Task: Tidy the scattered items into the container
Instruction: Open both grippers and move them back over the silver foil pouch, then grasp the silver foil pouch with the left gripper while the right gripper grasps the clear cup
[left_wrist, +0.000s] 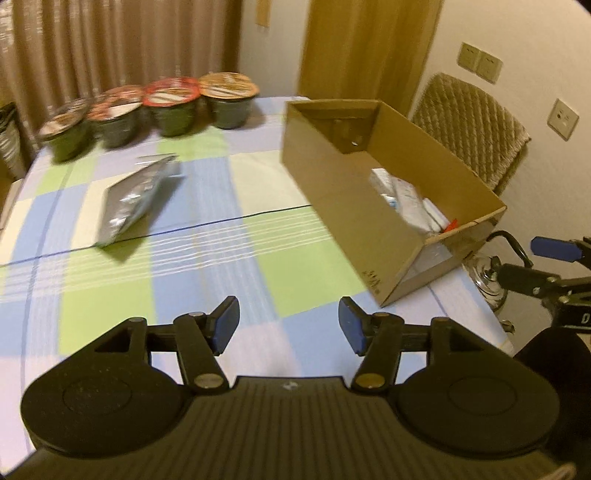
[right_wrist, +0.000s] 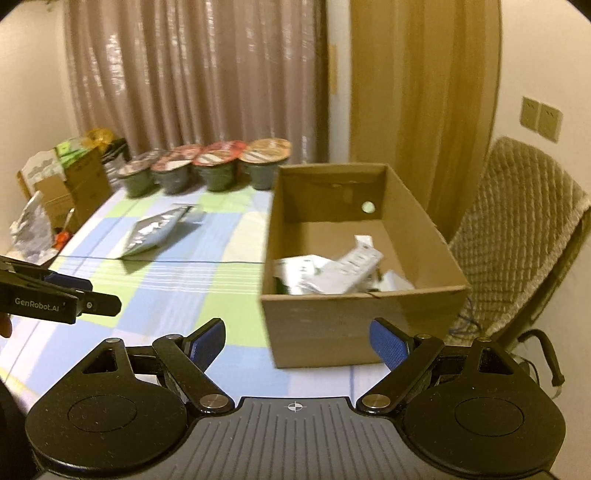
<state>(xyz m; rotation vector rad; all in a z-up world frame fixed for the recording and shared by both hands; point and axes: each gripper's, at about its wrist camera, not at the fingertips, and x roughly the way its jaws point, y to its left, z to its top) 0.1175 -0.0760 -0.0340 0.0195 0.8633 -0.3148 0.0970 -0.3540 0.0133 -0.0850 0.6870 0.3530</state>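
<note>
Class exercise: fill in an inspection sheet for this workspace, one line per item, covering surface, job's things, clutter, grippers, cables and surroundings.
Surface: table under a checked cloth.
Job's things: cardboard box, open, white packets inside; one silver pouch lying loose on the cloth, outside the box.
Clutter: four lidded cups in a row at the far edge; boxes and bags beyond the table's left edge.
Grippers: left gripper and right gripper, jaws apart, holding nothing.
Cables: a bluish cable beside the chair.
Surroundings: curtains, quilted chair, wall switches.
</note>
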